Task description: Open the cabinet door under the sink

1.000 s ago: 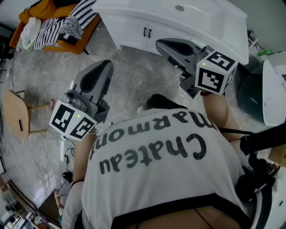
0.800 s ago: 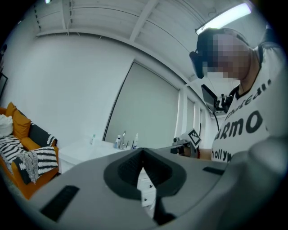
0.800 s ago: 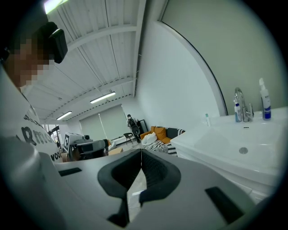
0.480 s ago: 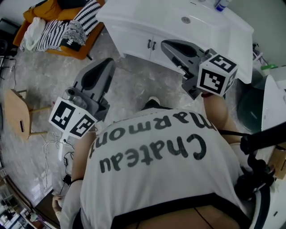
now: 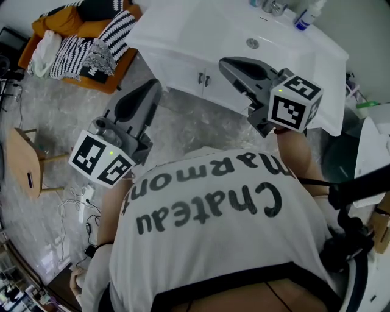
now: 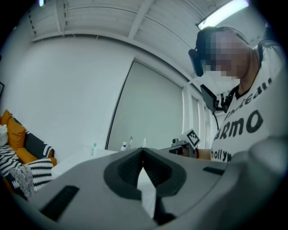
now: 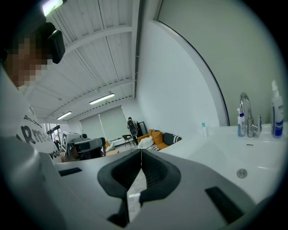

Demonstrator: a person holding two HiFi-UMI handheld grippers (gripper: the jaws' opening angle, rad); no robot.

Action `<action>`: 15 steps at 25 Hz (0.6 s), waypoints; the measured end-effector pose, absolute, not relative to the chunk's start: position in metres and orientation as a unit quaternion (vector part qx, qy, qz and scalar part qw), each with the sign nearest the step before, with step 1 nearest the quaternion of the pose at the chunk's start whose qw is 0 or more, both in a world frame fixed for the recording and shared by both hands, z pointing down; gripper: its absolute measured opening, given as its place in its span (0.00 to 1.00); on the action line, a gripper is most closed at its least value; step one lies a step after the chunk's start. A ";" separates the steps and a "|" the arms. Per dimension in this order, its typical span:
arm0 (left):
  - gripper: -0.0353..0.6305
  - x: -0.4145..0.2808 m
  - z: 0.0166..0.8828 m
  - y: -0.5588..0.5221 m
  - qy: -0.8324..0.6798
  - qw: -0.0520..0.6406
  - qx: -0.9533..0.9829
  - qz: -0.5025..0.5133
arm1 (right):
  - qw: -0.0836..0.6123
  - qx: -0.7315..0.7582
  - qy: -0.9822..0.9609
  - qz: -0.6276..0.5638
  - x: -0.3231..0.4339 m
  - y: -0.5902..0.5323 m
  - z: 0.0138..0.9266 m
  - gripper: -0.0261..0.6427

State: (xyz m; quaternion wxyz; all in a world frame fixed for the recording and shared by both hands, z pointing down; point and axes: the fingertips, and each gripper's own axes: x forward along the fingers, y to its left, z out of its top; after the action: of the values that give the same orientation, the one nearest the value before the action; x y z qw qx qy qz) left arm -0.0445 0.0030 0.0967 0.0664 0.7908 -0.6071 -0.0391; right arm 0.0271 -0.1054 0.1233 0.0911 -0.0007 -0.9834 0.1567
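Since a second ago the white sink unit (image 5: 183,61) has slid down the head view from the 12 o'clock edge. More of its basin top now shows, with the tap and a blue-capped bottle (image 5: 303,18). Both grippers keep about the same places in the frame.

Its front carries two cabinet doors (image 5: 177,67), both closed and meeting at a centre seam. They look like stiff, light, hinged panels that should swing freely, though the smooth faces offer no grip.

The left gripper (image 5: 152,87) sits at 10 o'clock over the floor, well apart from the unit. The right gripper (image 5: 224,63) sits at 1 o'clock, its tip over the unit's front edge as seen from above. Whether it touches I cannot tell. Each has its jaws pressed together with nothing between them.

Two small dark handles (image 5: 200,78) stand side by side at the seam, just beside the right gripper's tip at its 8 o'clock. These slim pulls are probably the only hold, and the jaws would need to part first.
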 end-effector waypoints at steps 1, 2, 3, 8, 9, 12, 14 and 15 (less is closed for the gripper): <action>0.06 -0.046 0.098 -0.007 -0.607 0.066 0.791 -0.040 | 0.092 -0.001 -0.983 0.157 0.026 -0.116 0.126 0.06; 0.06 -0.046 0.099 -0.014 -0.607 0.065 0.791 -0.040 | 0.092 -0.001 -0.983 0.157 0.026 -0.122 0.127 0.06; 0.06 -0.046 0.099 -0.017 -0.607 0.064 0.791 -0.040 | 0.092 -0.001 -0.983 0.157 0.026 -0.126 0.128 0.06; 0.06 -0.045 0.097 -0.014 -0.608 0.060 0.790 -0.039 | 0.088 0.001 -0.984 0.154 0.026 -0.129 0.125 0.06; 0.06 -0.045 0.098 -0.014 -0.608 0.061 0.790 -0.038 | 0.087 0.002 -0.984 0.154 0.026 -0.129 0.124 0.06; 0.06 -0.045 0.105 -0.016 -0.604 0.070 0.793 -0.035 | 0.088 0.007 -0.984 0.156 0.027 -0.130 0.128 0.06; 0.06 -0.047 0.105 -0.018 -0.599 0.073 0.797 -0.035 | 0.090 0.014 -0.983 0.159 0.029 -0.131 0.130 0.06; 0.06 -0.049 0.105 -0.020 -0.596 0.074 0.799 -0.037 | 0.090 0.019 -0.983 0.160 0.030 -0.132 0.130 0.06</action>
State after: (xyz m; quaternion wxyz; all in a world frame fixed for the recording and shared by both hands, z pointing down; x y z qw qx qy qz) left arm -0.0492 -0.0201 0.1045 0.0737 0.7988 -0.5959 -0.0365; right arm 0.0301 -0.1323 0.1305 0.0902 0.0193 -0.9827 0.1604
